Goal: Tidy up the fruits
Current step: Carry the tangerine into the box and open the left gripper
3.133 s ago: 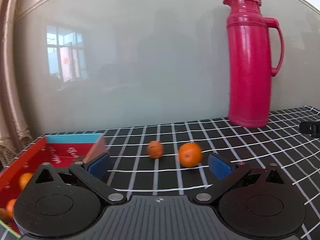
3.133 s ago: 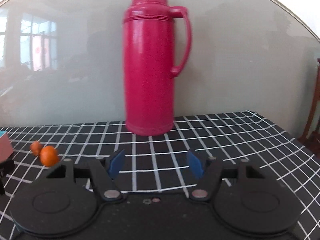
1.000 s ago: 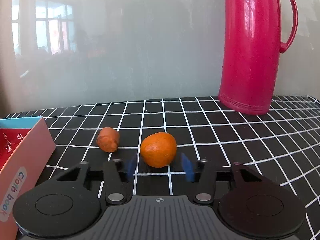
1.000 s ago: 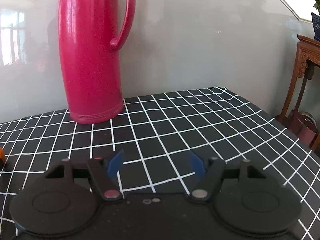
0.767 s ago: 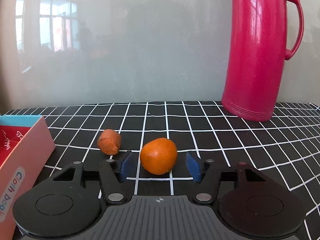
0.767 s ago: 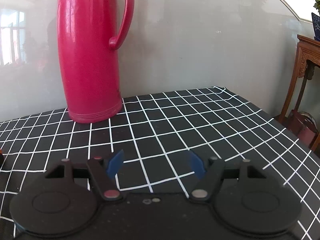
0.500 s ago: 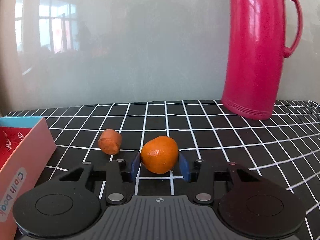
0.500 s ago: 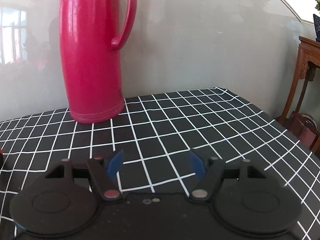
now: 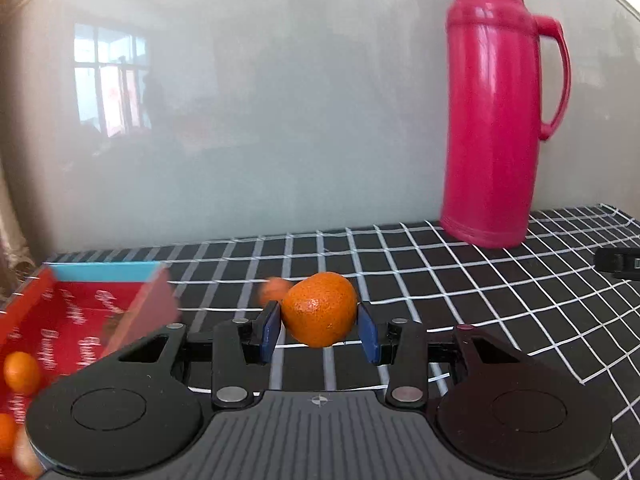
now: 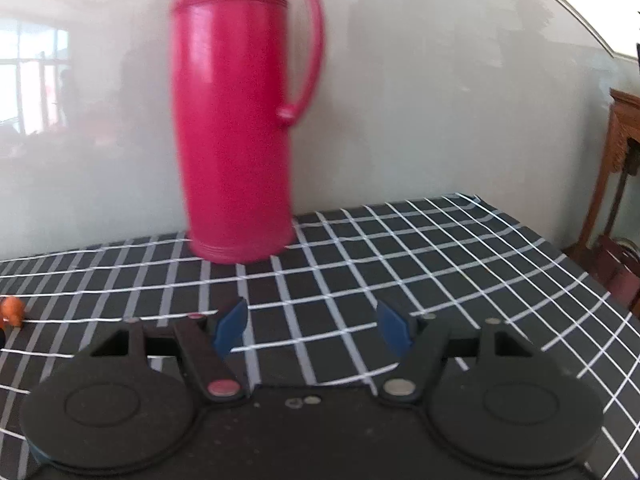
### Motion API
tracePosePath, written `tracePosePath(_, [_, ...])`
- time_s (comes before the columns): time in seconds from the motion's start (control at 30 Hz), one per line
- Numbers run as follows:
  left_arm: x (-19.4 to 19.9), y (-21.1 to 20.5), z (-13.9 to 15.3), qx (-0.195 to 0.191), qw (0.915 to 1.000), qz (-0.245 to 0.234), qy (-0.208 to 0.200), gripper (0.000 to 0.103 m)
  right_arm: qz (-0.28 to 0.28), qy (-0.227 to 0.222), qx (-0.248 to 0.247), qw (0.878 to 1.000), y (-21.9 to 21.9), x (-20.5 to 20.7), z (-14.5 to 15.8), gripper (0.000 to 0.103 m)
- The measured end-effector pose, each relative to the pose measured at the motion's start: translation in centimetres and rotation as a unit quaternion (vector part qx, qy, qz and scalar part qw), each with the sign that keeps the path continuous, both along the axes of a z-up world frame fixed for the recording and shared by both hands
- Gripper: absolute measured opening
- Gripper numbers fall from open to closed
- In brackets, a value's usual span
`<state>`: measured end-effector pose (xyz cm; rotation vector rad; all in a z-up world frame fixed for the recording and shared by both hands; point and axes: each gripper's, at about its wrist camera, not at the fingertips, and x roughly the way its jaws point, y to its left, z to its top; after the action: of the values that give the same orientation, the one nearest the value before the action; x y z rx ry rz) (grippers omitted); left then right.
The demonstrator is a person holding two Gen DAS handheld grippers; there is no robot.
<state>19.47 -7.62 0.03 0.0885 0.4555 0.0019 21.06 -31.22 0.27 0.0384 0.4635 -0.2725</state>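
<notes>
Partly done: some oranges (image 9: 21,372) in red box (image 9: 48,312) already, big orange (image 9: 319,309) pinched in left gripper (image 9: 319,334) & up off table near box, small orange bit (image 9: 273,290) left on checked cloth (image 9: 460,292), right gripper (image 10: 311,326) wide apart w/ nothing in it.

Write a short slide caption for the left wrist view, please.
Left gripper holds an orange above the checked tablecloth, red box at left, pink thermos behind.

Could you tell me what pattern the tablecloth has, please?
The tablecloth is black with a grid of thin white lines, seen best in the right wrist view.
</notes>
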Motion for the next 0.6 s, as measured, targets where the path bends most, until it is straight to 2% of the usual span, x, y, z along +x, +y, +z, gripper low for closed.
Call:
tracePosePath(0.37, [-4.8, 8.3, 2.9, -0.010, 0.9983, 0.048, -0.031, 0.042, 0.067, -0.011, -0.031, 0.997, 8.1, -1.7, 1.5, 0.071])
tracePosePath(0.6, [-6.7, 14.2, 2.5, -0.017, 0.9948, 0.098, -0.023, 0.042, 0.105, -0.018, -0.036, 0.994, 13.3, -2.0, 2.2, 0.071])
